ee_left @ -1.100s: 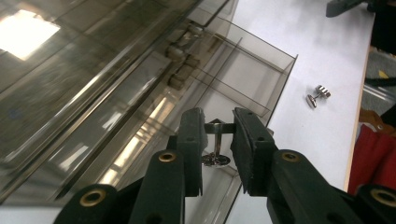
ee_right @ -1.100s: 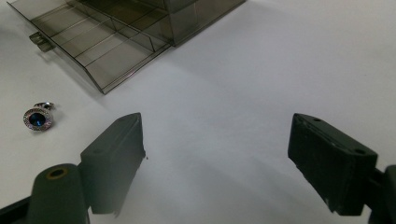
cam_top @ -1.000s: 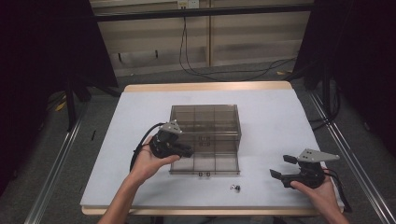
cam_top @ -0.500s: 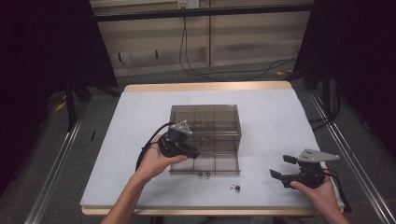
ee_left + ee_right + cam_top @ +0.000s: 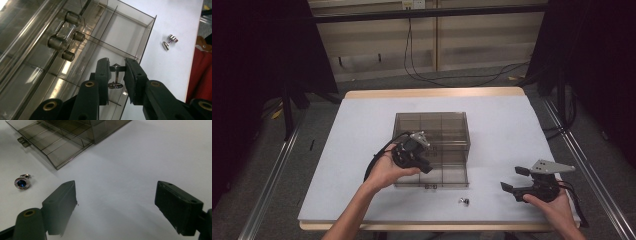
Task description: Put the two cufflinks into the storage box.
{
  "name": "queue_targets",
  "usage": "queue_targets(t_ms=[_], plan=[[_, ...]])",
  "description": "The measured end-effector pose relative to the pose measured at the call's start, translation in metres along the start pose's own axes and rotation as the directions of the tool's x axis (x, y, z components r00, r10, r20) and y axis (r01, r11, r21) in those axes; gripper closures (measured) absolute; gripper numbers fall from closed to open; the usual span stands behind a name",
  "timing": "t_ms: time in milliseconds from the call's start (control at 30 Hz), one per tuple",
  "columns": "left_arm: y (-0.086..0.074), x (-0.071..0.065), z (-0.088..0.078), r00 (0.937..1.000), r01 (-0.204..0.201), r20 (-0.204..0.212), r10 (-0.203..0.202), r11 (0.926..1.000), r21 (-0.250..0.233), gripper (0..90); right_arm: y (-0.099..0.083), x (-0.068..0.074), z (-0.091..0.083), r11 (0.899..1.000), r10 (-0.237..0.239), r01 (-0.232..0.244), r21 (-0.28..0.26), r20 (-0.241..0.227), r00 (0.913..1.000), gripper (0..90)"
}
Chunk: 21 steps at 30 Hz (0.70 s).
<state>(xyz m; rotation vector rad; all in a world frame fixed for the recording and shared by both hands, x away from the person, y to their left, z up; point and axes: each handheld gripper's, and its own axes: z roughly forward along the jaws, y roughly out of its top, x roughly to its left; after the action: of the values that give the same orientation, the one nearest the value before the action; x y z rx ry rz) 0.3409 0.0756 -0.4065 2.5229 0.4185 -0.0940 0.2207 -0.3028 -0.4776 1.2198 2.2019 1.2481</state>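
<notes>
pinching a cufflink (image 5: 115, 75) over the box (image 5: 452, 122), left hand-held gripper (image 5: 117, 72); right hand-held gripper (image 5: 116, 207) gapes wide, empty.

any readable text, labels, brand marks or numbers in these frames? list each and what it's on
None readable.
Organizer box: smoky clear plastic, no print visible.
Left gripper and right gripper: black jaws, no markings.
Cufflink on the table: blue stone face, no lettering.
Cufflink held in the left gripper: dark marks on its face, too small and blurred to read.
Wall socket plate: too small to tell.
</notes>
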Motion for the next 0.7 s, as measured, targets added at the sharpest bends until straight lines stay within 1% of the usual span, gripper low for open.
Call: queue_targets(t_ms=[33, 100, 133, 167, 200, 233, 267, 300, 333, 400, 433, 467, 500, 533, 567, 667, 700], plan=[[0.001, 0.001, 0.001, 0.9999, -0.014, 0.005, 0.014, 0.9998, 0.012, 73.7, 0.0, 0.0, 0.0, 1.0, -0.003, 0.003, 0.002, -0.001, 1.0, 17.2], [0.002, 0.0, 0.004, 0.9999, -0.008, 0.014, 0.007, 0.9997, 0.022, 73.7, 0.0, 0.0, 0.0, 1.0, 0.002, -0.002, 0.001, -0.002, 1.0, 17.2], [0.003, 0.001, 0.006, 0.9998, -0.014, 0.017, 0.014, 0.9994, 0.031, 73.7, 0.0, 0.0, 0.0, 1.0, 0.002, -0.002, 0.001, -0.002, 1.0, 17.2], [0.003, 0.001, 0.007, 0.9999, -0.005, 0.015, 0.005, 0.9993, 0.037, 73.7, 0.0, 0.0, 0.0, 1.0, 0.001, -0.001, 0.0, -0.001, 1.0, 17.2], [0.004, 0.002, 0.008, 0.9998, -0.008, 0.019, 0.007, 0.9989, 0.046, 73.7, 0.0, 0.0, 0.0, 1.0, 0.001, -0.001, 0.0, -0.001, 1.0, 17.2], [0.005, 0.001, 0.012, 0.9997, 0.006, 0.022, -0.007, 0.9989, 0.046, 73.7, 0.0, 0.0, 0.0, 1.0, 0.0, 0.0, 0.002, -0.003, 1.0, 17.2], [0.006, 0.002, 0.014, 0.9995, -0.013, 0.03, 0.011, 0.9974, 0.07, 73.7, 0.0, 0.0, 0.0, 1.0, 0.0, 0.0, 0.0, -0.003, 1.0, 17.2], [0.006, 0.002, 0.014, 0.9995, -0.013, 0.03, 0.011, 0.9974, 0.07, 73.7, 0.0, 0.0, 0.0, 1.0, 0.0, 0.0, 0.0, -0.003, 1.0, 17.2], [0.006, 0.001, 0.015, 0.9996, -0.009, 0.028, 0.007, 0.9969, 0.078, 73.7, 0.0, 0.0, 0.0, 1.0, 0.001, -0.001, 0.0, -0.002, 1.0, 17.2], [0.009, 0.004, 0.019, 0.9995, -0.014, 0.03, 0.011, 0.9944, 0.105, 73.7, 0.0, 0.0, 0.0, 1.0, 0.001, -0.001, 0.0, -0.003, 1.0, 17.2], [0.009, 0.004, 0.019, 0.9995, -0.014, 0.03, 0.011, 0.9944, 0.105, 73.8, 0.0, 0.0, 0.0, 1.0, 0.001, -0.001, 0.0, -0.003, 1.0, 17.2], [0.009, 0.004, 0.02, 0.9996, -0.007, 0.028, 0.004, 0.9935, 0.113, 73.8, 0.0, 0.0, 0.0, 1.0, 0.001, -0.001, 0.002, -0.005, 1.0, 17.2], [0.011, 0.004, 0.023, 0.9995, 0.016, 0.024, -0.018, 0.9931, 0.116, 73.7, 0.0, 0.0, 0.0, 1.0, 0.003, -0.003, 0.004, -0.005, 1.0, 17.2], [0.011, 0.005, 0.024, 0.9997, 0.0, 0.023, -0.003, 0.9915, 0.13, 73.7, 0.0, 0.0, 0.0, 1.0, 0.003, -0.003, 0.004, -0.005, 1.0, 17.2], [0.011, 0.005, 0.024, 0.9997, 0.0, 0.023, -0.003, 0.9915, 0.13, 73.7, 0.0, 0.0, 0.0, 1.0, 0.003, -0.003, 0.004, -0.005, 1.0, 17.2], [0.012, 0.004, 0.027, 0.9995, 0.005, 0.031, -0.009, 0.9886, 0.151, 73.7, 0.0, 0.0, 0.0, 1.0, 0.001, -0.001, 0.003, -0.006, 1.0, 17.1], [0.012, 0.005, 0.03, 0.9996, 0.009, 0.027, -0.013, 0.9881, 0.154, 73.7, 0.0, 0.0, 0.0, 1.0, 0.002, -0.002, 0.004, -0.006, 1.0, 17.1]])
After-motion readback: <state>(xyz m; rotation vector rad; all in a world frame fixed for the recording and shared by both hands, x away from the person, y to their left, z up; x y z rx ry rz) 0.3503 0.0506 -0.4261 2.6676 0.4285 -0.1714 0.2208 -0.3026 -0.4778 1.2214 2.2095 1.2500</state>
